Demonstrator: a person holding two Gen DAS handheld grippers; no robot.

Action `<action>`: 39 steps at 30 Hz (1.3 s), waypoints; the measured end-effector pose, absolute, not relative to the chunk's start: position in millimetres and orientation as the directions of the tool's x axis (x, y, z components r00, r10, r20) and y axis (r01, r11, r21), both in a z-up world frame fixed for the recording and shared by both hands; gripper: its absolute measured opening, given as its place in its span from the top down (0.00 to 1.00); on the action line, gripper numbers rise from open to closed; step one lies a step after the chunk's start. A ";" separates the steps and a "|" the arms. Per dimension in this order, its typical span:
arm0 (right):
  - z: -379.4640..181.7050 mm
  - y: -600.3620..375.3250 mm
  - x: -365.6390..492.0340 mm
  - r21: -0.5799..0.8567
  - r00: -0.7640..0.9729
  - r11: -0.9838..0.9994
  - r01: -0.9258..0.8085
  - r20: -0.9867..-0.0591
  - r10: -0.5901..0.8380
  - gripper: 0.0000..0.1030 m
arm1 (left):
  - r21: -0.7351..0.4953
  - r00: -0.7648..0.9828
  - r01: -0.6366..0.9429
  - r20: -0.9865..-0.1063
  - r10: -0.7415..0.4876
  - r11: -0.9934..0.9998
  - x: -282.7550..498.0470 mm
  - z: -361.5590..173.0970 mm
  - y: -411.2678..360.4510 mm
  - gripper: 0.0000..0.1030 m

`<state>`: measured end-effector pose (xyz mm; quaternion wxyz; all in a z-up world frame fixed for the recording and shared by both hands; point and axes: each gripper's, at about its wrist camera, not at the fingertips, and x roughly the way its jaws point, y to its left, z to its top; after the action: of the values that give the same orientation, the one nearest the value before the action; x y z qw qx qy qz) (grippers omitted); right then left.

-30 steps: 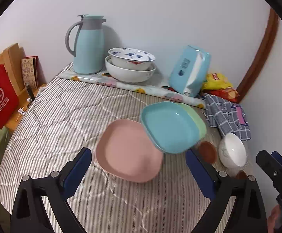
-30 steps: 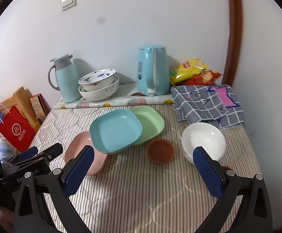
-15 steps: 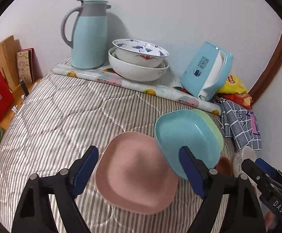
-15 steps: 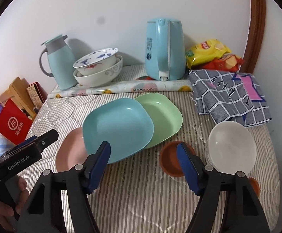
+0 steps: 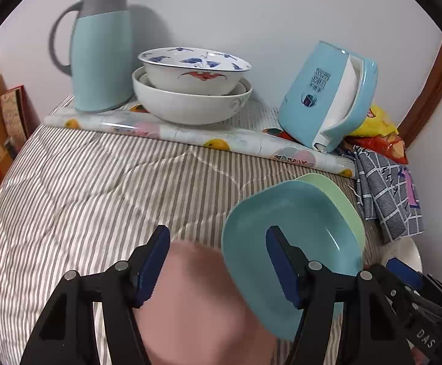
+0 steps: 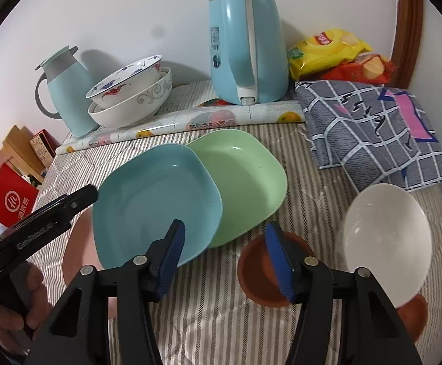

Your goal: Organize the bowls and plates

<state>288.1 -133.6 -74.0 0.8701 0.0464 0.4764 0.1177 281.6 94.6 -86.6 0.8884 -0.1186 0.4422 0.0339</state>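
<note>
A pink plate [image 5: 196,301] lies on the striped bed cover, with a blue plate [image 5: 285,213] leaning over its right edge and a green plate [image 6: 242,179] under the blue one [image 6: 157,200]. My left gripper [image 5: 218,261] is open, low over the pink plate, right finger in front of the blue plate. My right gripper [image 6: 225,255] is open above the cover between the blue plate and a small brown saucer [image 6: 263,276]. A white bowl [image 6: 388,243] stands right of the saucer. Two stacked patterned bowls [image 5: 190,88] sit at the back.
A light blue thermos jug [image 5: 99,51] and a blue kettle [image 6: 245,48] stand on a patterned roll [image 5: 236,140] by the wall. Snack bags [image 6: 336,51] and a checked cloth [image 6: 373,127] lie back right. A red bag [image 6: 11,200] and boxes are left of the bed.
Both grippers have moved forward and lower toward the plates and their jaws have narrowed. The left one now sits over the pink plate, the right one nearer the brown saucer.
</note>
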 end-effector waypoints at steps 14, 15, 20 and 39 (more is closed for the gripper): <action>-101.4 -124.5 312.0 0.187 0.460 0.970 -0.153 -0.855 0.238 0.59 | -0.205 0.565 -0.132 -0.820 -0.097 0.970 320.2 -115.0 89.4 0.58; -102.7 -124.0 313.0 0.189 0.458 0.970 -0.153 -0.856 0.239 0.61 | -0.208 0.563 -0.130 -0.820 -0.100 0.969 321.2 -116.1 89.2 0.61; -109.2 -119.8 317.8 0.192 0.442 0.969 -0.153 -0.864 0.241 0.79 | -0.231 0.556 -0.105 -0.820 -0.136 0.967 322.5 -119.6 88.0 0.77; -72.9 -91.6 290.1 0.152 0.520 0.964 -0.219 -0.818 0.247 0.90 | -0.256 0.623 -0.137 -0.773 -0.117 0.957 270.0 -82.0 116.1 0.86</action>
<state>290.1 -91.6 -72.9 0.8715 0.0149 0.4715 0.1335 270.0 116.1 -82.0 0.8888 -0.1468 0.4342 0.0056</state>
